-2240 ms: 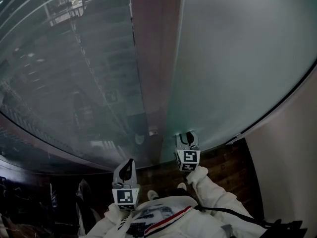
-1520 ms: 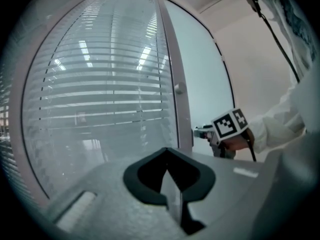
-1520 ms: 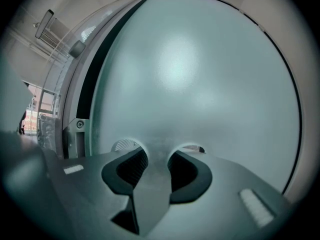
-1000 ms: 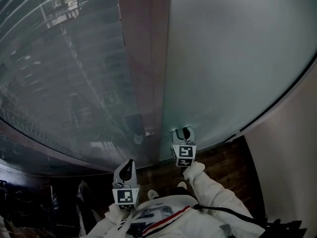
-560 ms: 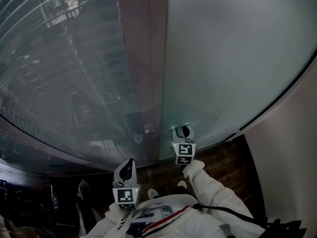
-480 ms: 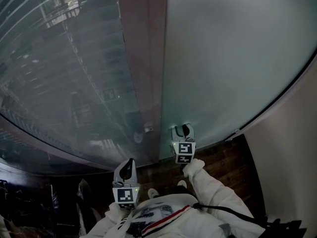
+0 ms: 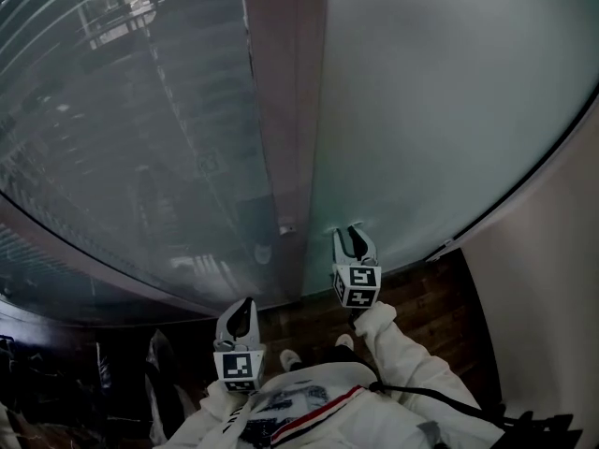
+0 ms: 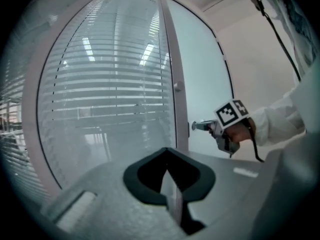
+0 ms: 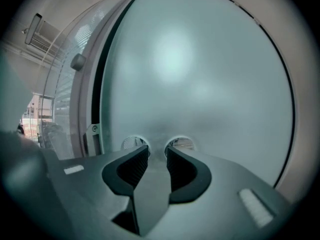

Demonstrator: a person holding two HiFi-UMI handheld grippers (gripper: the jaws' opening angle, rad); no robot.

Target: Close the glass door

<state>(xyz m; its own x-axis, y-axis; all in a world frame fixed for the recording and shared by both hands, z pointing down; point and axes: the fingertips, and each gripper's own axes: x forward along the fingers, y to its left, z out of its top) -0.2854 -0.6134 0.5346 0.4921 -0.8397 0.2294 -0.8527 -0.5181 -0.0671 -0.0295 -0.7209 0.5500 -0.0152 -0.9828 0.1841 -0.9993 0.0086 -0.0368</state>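
**Glass door (image 7: 440,110) nearly home, pushed by an empty right gripper**

The frosted door fills the head view from 12 to 4 o'clock. Its closing edge runs beside the brown door frame (image 7: 292,110) at 12 o'clock. In the right gripper view a dark slit (image 9: 97,84) shows between that edge and the frame at 9 o'clock. I judge from this that the door is not quite seated.

The right gripper (image 9: 156,150) has its jaws part-way apart and grasps nothing. Its tips sit just in front of 2 round holes (image 9: 134,143) in the glass. In the left gripper view they appear to rest against the pane. The left gripper (image 8: 167,156) is clenched on nothing and held low at 6 o'clock in the head view, apart from the door.

Risks as I judge them:
- The tips bear on smooth glass with no grip, so a push off the square could let them skate sideways toward the frame.
- A tip could drop into 1 of the 2 holes and snag.
- The contact lies just beside the closing edge, so a slide toward 9 o'clock could trap a jaw in the slit.
- Too hard a shove could bang the glass into the frame, and too soft a push could leave the slit open.
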